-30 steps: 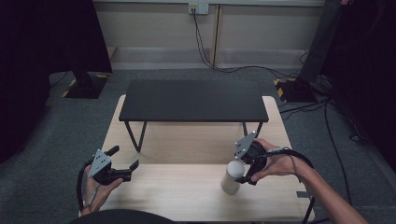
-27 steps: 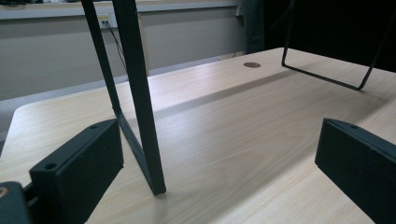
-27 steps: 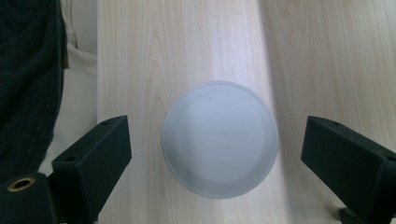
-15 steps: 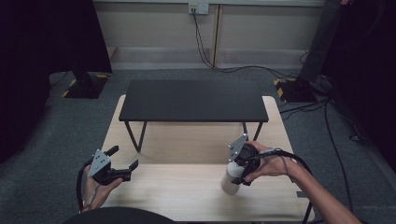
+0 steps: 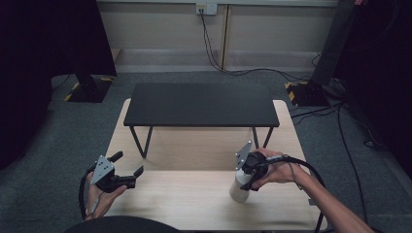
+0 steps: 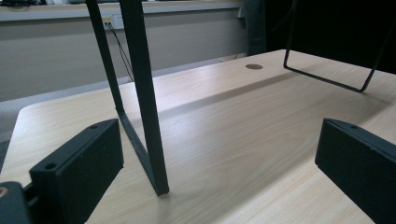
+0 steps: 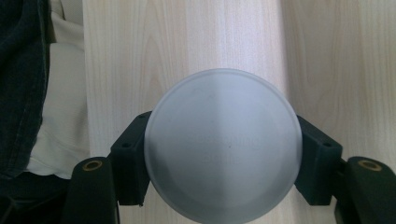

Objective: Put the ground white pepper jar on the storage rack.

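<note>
A white cup (image 5: 240, 187) stood on the table (image 5: 194, 199) near its front right, just before the black shelf (image 5: 199, 104). Its upper part was hidden in the high view by the right gripper (image 5: 247, 170), so only its lower wall could be seen. In the right gripper view the cup (image 7: 223, 147) was seen from above as a frosted disc, its lower edge cut off by the frame; faint lettering on it could not be read. The right gripper (image 7: 223, 154) was pointed down, its jaws having just closed and pressed against both sides of the cup. The right hand (image 5: 277, 170) was wrapped round the gripper, the forearm reaching in from the bottom right. The left gripper (image 5: 127, 165) was held level above the table's front left, jaws spread wide and empty, the left hand (image 5: 102, 196) partly hidden beneath it. In the left gripper view only the jaw tips were shown, and a shelf leg (image 6: 144, 98) stood between them, farther off.
</note>
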Motion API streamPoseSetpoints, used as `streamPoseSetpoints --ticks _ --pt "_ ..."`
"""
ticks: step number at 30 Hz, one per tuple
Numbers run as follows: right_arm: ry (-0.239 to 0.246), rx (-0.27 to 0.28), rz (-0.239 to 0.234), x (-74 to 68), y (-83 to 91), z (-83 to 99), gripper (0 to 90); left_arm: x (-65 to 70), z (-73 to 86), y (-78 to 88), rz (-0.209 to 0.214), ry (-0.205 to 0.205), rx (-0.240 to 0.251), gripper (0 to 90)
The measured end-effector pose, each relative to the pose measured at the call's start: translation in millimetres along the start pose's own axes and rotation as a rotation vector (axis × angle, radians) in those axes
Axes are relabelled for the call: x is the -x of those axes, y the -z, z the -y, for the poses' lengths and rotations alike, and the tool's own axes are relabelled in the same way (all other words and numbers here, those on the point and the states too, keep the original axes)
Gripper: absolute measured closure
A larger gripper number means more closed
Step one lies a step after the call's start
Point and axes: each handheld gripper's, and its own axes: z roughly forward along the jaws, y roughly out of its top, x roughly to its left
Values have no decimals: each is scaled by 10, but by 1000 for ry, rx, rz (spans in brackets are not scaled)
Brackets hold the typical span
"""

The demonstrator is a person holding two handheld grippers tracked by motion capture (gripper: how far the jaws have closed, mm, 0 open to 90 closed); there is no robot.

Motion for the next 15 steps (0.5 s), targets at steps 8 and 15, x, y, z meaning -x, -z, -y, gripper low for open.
streamPoseSetpoints --ticks 8,15 --pt "-49 -5 -6 -3 67 -31 338 -4 0 2 -1 1 -1 1" --pt "-111 28 9 7 434 -48 338 -13 3 3 -7 5 -2 1"
